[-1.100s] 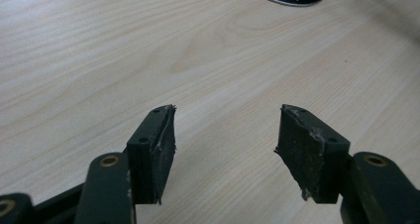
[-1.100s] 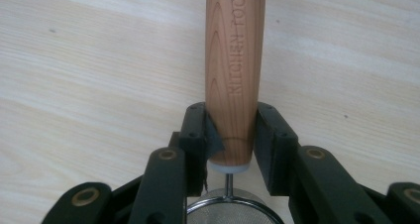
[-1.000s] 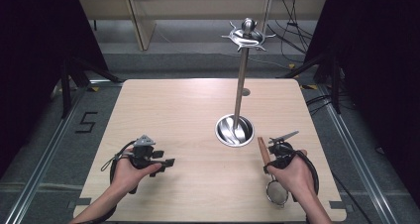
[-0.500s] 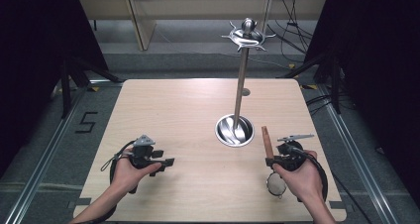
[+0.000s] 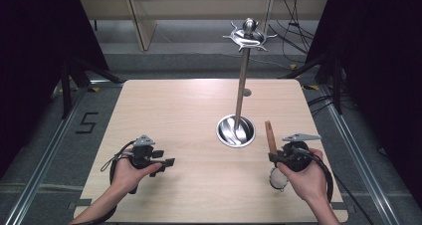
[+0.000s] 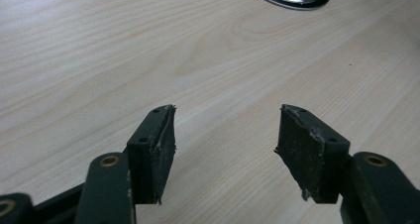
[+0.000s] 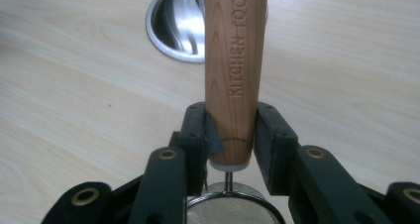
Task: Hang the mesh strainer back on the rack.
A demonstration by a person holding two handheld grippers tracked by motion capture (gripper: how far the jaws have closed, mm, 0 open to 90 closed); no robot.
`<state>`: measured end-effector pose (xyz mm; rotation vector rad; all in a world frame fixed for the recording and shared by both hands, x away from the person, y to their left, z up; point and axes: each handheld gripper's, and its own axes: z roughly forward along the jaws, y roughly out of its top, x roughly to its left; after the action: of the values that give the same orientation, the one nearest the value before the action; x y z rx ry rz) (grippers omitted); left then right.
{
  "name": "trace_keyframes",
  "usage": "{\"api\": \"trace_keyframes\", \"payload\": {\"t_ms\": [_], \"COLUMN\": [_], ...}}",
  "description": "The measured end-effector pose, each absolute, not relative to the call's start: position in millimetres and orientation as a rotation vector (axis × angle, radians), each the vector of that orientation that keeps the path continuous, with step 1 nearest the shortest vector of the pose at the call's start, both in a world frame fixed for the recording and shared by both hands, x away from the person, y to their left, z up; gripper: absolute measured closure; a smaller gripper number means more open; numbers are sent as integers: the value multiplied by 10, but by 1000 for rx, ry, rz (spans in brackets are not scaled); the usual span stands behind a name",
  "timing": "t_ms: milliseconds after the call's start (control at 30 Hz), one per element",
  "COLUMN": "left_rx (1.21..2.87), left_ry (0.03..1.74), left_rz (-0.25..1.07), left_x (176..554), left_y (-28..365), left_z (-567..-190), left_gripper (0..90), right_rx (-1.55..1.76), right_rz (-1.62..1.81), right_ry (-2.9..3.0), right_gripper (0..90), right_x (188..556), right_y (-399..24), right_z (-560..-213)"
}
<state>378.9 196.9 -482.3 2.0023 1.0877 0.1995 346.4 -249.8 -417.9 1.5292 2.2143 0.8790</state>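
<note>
Strainer (image 5: 278, 177) first: it's a little mesh one on a wooden handle (image 7: 235, 75) stamped KITCHEN TOOL, and your right gripper (image 7: 233, 130) has that handle pinched between both pads right down by the metal neck. It sits above the near right part of the table, handle poking up and away from you, mesh bowl hanging back toward your wrist. I'd guess it's light and stiff, so weight won't be a problem. The handle looks smooth and tapered though, and it could pivot or slide in the pads if you swing it fast. The mesh probably dents easily, so keep your hold on the wood.

Your left gripper (image 5: 164, 162) is parked low over the near left side with its jaws spread wide and nothing in them.

Room-wise, the table (image 5: 164, 105) is pale wood-grain laminate, flat and likely a bit slick. The chrome utensil stand (image 5: 242, 80) has its dish-shaped base (image 5: 235, 131) just beyond the strainer and hooks (image 5: 248, 37) up top. Beyond the table it's dark curtains, floor cables and some pale wooden furniture legs.
</note>
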Motion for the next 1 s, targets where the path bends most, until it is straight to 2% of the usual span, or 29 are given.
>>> {"api": "trace_keyframes", "payload": {"t_ms": [1000], "left_rx": [2005], "left_ry": [1094], "left_rz": [203], "left_x": [3796], "left_y": [1980], "left_z": [-4827], "left_gripper": [385], "right_rx": [1377], "right_rz": [1108], "right_ry": [2026], "right_gripper": [691], "right_x": [3506], "right_y": [-2497], "right_z": [-3818]}}
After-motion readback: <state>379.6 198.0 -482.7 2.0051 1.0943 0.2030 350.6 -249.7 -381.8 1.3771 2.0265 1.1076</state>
